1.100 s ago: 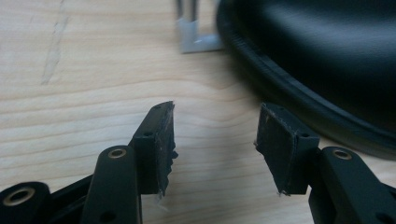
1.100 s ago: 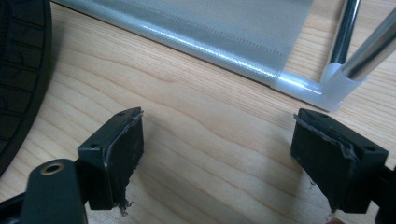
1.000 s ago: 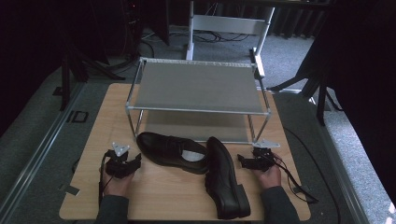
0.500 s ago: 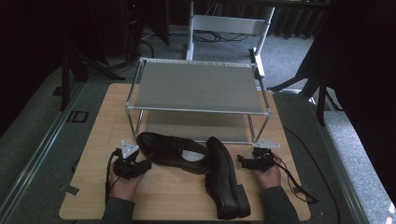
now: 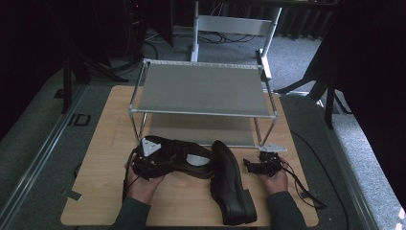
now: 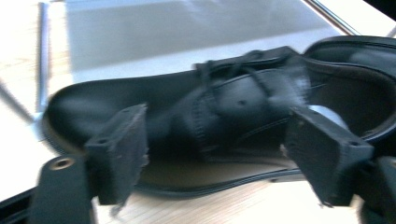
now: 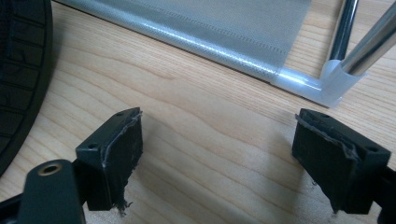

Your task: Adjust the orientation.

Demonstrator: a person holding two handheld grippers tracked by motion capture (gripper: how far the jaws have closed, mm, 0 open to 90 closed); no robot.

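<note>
Two black leather lace-up shoes lie on the wooden table (image 5: 105, 191) in front of a metal shoe rack (image 5: 201, 88). One shoe (image 5: 191, 155) (image 6: 243, 102) lies crosswise. The other shoe (image 5: 232, 184) points toward the rack, and its treaded sole (image 7: 18, 70) shows in the right gripper view. My left gripper (image 5: 160, 165) (image 6: 215, 154) hovers at the crosswise shoe's toe end. Its jaws have just been opening and straddle the shoe's laced middle without pressing on it. My right gripper (image 5: 248, 165) (image 7: 217, 158) rests open over bare wood, right of the second shoe.
The rack has a grey top shelf and a lower shelf (image 7: 210, 28) close behind the shoes, with a chrome leg (image 7: 364, 51) near my right gripper. Dark stands and a white frame (image 5: 230, 24) are on the floor beyond the table.
My left hand has risen and moved right, from the table beside the crosswise shoe to over its toe end, with the jaws spreading wider. The right gripper has stayed put.
</note>
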